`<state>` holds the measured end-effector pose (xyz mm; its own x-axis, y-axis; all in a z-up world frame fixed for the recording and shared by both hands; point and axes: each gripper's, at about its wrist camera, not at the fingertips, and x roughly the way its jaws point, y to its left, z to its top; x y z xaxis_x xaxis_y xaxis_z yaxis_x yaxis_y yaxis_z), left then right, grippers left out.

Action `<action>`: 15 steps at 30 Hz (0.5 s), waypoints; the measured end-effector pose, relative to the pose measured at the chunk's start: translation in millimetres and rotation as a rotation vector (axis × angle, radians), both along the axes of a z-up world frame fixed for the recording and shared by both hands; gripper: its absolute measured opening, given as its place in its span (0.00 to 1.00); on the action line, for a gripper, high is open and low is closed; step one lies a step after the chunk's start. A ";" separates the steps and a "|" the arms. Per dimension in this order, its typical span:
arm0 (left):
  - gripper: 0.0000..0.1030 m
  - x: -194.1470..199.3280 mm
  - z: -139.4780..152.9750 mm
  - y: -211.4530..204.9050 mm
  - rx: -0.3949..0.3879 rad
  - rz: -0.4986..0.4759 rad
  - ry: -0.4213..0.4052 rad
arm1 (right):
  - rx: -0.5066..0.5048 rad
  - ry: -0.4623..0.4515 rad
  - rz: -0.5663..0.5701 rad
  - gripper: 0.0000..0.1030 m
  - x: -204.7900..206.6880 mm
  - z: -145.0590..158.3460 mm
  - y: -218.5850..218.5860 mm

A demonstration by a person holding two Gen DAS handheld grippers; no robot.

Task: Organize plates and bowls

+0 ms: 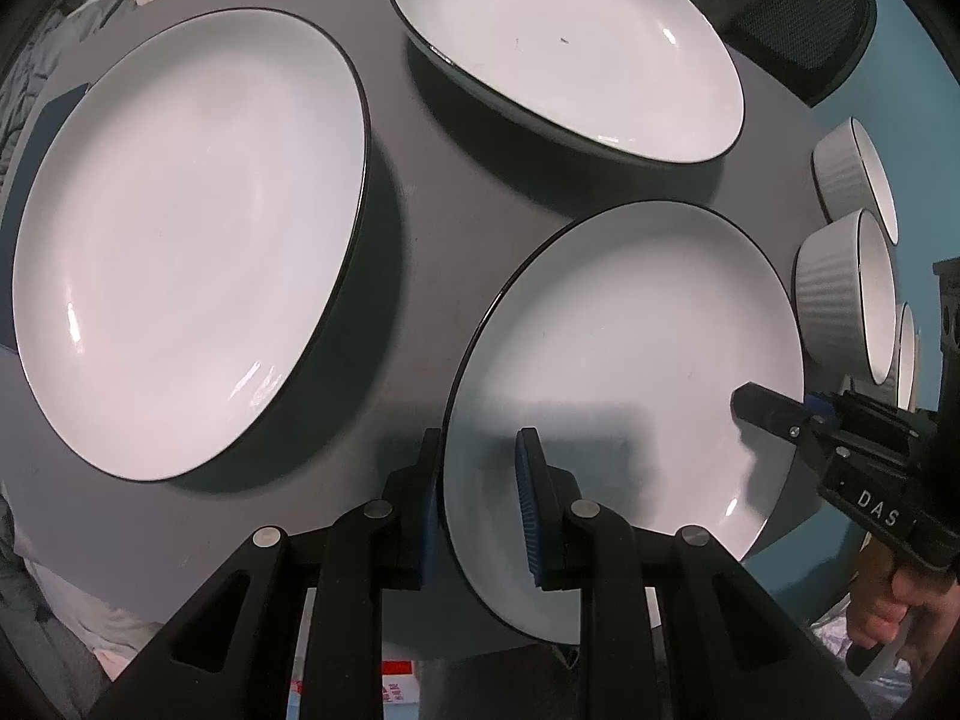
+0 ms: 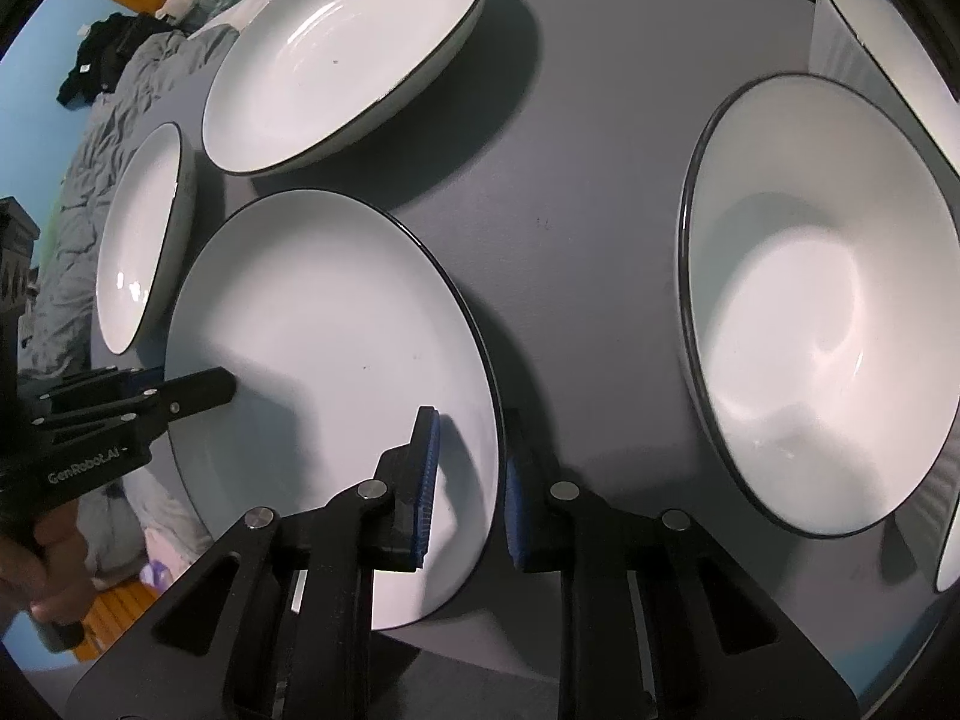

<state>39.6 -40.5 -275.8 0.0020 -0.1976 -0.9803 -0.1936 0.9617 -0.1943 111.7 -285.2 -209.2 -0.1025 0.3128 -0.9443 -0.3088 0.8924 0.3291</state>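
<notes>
While sitting on the round grey table (image 1: 420,276), white plate with thin black rim (image 1: 624,360) pinched at both edges: left gripper (image 1: 480,498), right gripper (image 2: 468,480), jaws narrow. Nothing inside it. Two more plates, ribbed white bowls (image 1: 840,294) nearby, also bare. Blue floor (image 1: 888,78) beyond.

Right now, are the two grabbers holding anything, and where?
Yes, both hold the near plate by its rim: the left gripper on the plate's left edge, the right gripper on the opposite edge, one finger inside and one outside.
</notes>
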 end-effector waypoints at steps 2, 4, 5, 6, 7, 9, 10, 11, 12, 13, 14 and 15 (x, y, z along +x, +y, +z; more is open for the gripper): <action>0.22 -1.7 -0.6 -3.0 0.004 -0.003 0.015 | 0.008 0.010 0.005 0.17 1.0 0.1 -0.8; 0.22 -2.3 -1.5 -7.4 0.007 -0.006 0.029 | 0.016 0.023 0.011 0.16 0.3 0.1 -1.1; 0.21 -4.1 -0.7 -9.6 0.008 -0.008 0.036 | 0.017 0.027 0.012 0.16 0.5 0.2 -0.4; 0.21 -5.9 0.1 -11.2 0.009 -0.007 0.043 | 0.017 0.030 0.016 0.16 0.0 1.8 0.2; 0.21 -6.9 0.6 -12.0 0.008 -0.003 0.049 | 0.018 0.030 0.019 0.15 0.4 4.0 1.2; 0.20 -6.7 2.7 -12.5 0.004 0.004 0.052 | 0.019 0.028 0.026 0.15 0.4 8.3 1.8; 0.20 -6.1 4.2 -13.0 0.001 0.007 0.048 | 0.018 0.027 0.031 0.15 0.6 10.6 2.9; 0.20 -2.8 4.0 -14.3 0.000 0.009 0.046 | 0.018 0.026 0.035 0.15 1.0 11.7 2.8; 0.20 -1.6 5.2 -14.7 0.000 0.011 0.045 | 0.018 0.023 0.038 0.15 1.7 13.2 3.7; 0.20 -0.8 6.7 -14.3 -0.002 0.015 0.044 | 0.019 0.023 0.039 0.15 2.1 13.4 4.3; 0.20 0.6 8.4 -15.1 -0.005 0.019 0.041 | 0.023 0.025 0.040 0.15 2.2 14.1 1.9; 0.20 2.1 10.5 -15.1 -0.005 0.019 0.037 | 0.028 0.025 0.036 0.15 3.9 15.2 1.4</action>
